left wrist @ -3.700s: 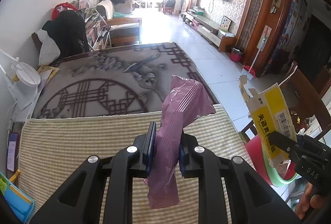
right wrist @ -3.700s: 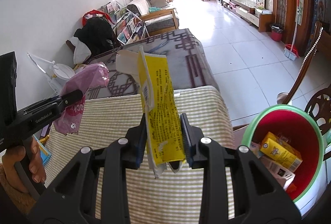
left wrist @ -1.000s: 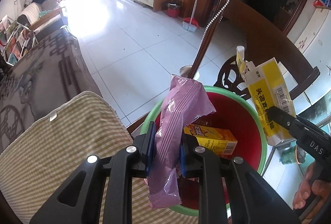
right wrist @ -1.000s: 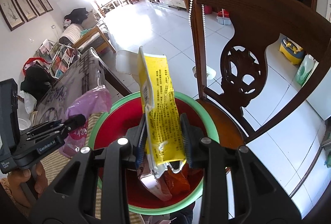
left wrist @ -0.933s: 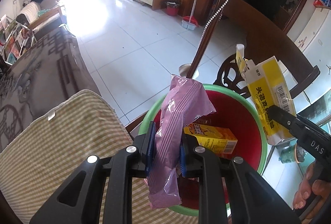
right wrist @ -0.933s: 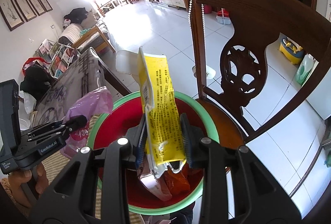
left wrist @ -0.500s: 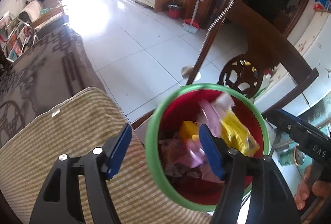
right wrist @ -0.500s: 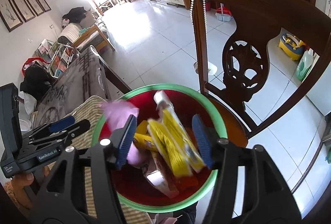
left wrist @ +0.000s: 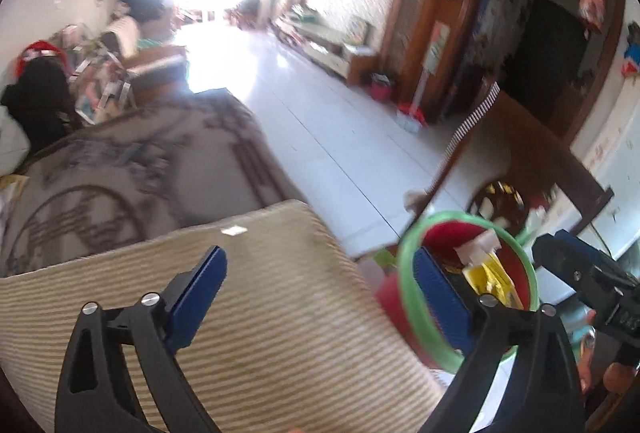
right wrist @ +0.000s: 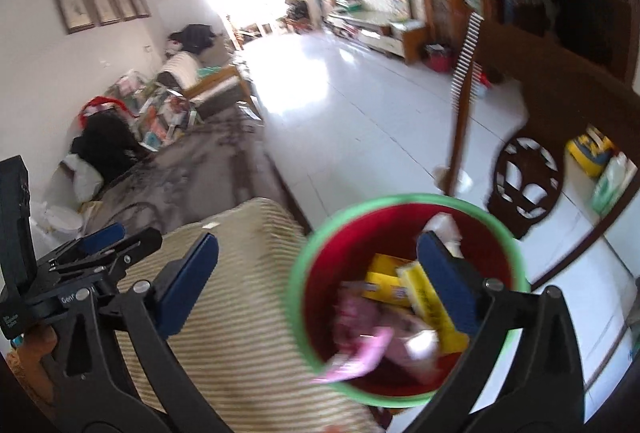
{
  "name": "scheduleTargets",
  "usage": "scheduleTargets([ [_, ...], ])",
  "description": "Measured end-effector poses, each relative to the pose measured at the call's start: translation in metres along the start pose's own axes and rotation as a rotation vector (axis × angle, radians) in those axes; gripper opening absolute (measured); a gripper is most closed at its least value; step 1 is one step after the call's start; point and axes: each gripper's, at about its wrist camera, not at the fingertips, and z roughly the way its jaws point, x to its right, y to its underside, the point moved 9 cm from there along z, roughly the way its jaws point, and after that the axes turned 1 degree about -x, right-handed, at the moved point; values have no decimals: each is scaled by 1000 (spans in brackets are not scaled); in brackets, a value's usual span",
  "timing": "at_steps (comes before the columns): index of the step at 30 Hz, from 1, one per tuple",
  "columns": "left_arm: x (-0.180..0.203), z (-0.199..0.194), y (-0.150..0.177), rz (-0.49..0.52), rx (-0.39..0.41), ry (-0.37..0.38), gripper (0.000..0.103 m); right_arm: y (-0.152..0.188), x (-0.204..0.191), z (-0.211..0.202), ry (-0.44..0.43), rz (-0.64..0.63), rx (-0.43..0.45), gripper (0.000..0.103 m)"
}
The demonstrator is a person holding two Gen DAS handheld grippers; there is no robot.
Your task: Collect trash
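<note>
A red bin with a green rim [right wrist: 400, 198] stands beside the striped cushion; in the left wrist view its rim [left wrist: 405, 297] is at the lower right. Inside lie the pink wrapper [right wrist: 360, 345] and the yellow box [right wrist: 424, 297], among other yellow cartons. The yellow box [left wrist: 490, 277] also shows in the left wrist view. My left gripper [left wrist: 320, 261] hangs over the cushion's edge, its jaws opening with nothing between them. My right gripper [right wrist: 316, 241] is above the bin's left rim, jaws opening too and empty.
The beige striped cushion [left wrist: 260, 313] fills the lower left. Behind it lies a grey patterned surface [left wrist: 120, 173]. A dark wooden chair [right wrist: 528, 177] stands right behind the bin. White tiled floor [right wrist: 360, 113] stretches beyond. A hand [left wrist: 612, 373] holds the right gripper.
Both grippers opened and let the pink wrapper and the yellow box fall into the bin. Both then pulled back and up, so the bin slid to the right in both views.
</note>
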Motion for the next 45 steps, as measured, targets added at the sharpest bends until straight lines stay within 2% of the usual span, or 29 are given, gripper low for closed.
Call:
scheduleTargets([
  [1,-14,-11,-3,-14,32,-11,95,-5,-11,-6,2,-10,46,98],
  [4,-56,-48,-11,-43,128,-72,95,-25,-53,-37,19,-27,292,98],
  [6,-84,-72,-16,-52,196,-144,95,-34,-79,-51,65,-24,426,98],
  [9,-122,-108,-21,-58,285,-240,95,-32,-116,-49,74,-73,491,98],
  [14,-171,-154,-26,-53,370,-340,95,-10,-181,-19,84,-180,360,98],
  [18,-192,-172,-24,-31,386,-384,95,3,-212,-10,90,-196,330,98],
  [20,-199,-177,-24,-30,388,-378,95,8,-222,-9,99,-204,322,98],
  [25,-215,-181,-23,-61,367,-305,95,13,-234,-9,128,-213,313,98],
  [35,-223,-164,-15,-88,321,-244,95,18,-235,-13,188,-207,309,98],
  [45,-220,-158,-16,-88,306,-224,95,20,-223,-12,235,-176,294,98],
])
